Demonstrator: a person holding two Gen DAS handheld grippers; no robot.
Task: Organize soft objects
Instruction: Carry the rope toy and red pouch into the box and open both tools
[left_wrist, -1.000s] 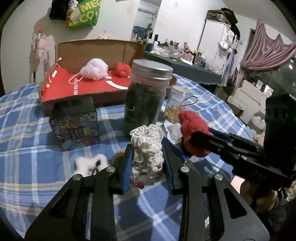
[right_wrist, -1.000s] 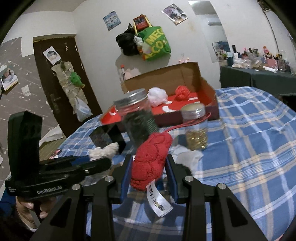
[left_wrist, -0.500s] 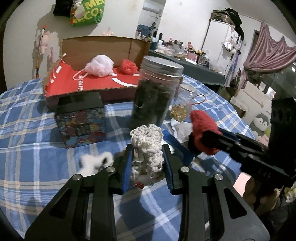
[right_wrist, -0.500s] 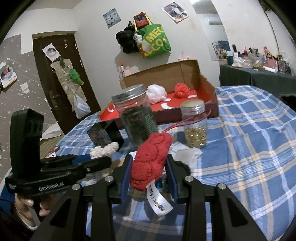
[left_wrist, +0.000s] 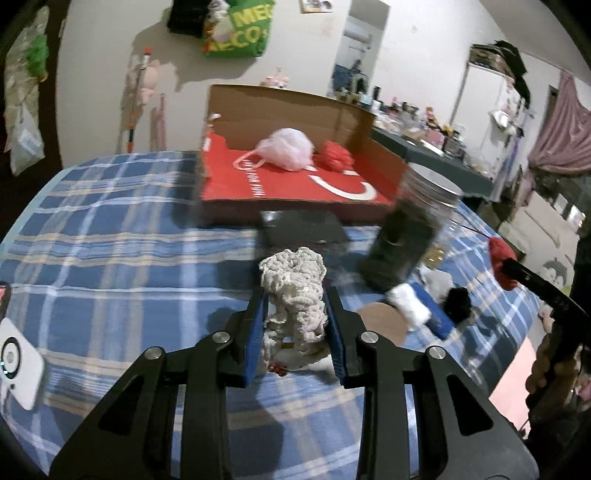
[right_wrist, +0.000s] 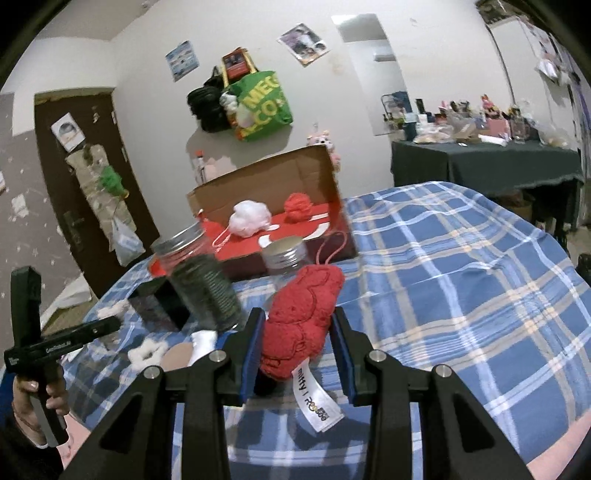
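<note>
My left gripper is shut on a cream knitted soft toy and holds it above the blue plaid tablecloth. My right gripper is shut on a red plush toy with a white label. An open cardboard box with a red floor stands ahead at the back of the table; it also shows in the right wrist view. In it lie a pink mesh puff and a red knitted ball. The right gripper with the red toy shows at the right edge of the left wrist view.
A tall dark jar with a metal lid and a small black box stand between me and the cardboard box. A smaller jar, white and black fluffy bits and a round brown coaster lie nearby. A white device sits at far left.
Both grippers have risen and swung toward the cardboard box with their toys still held. The left view has turned left, so the jar now sits to the right.
</note>
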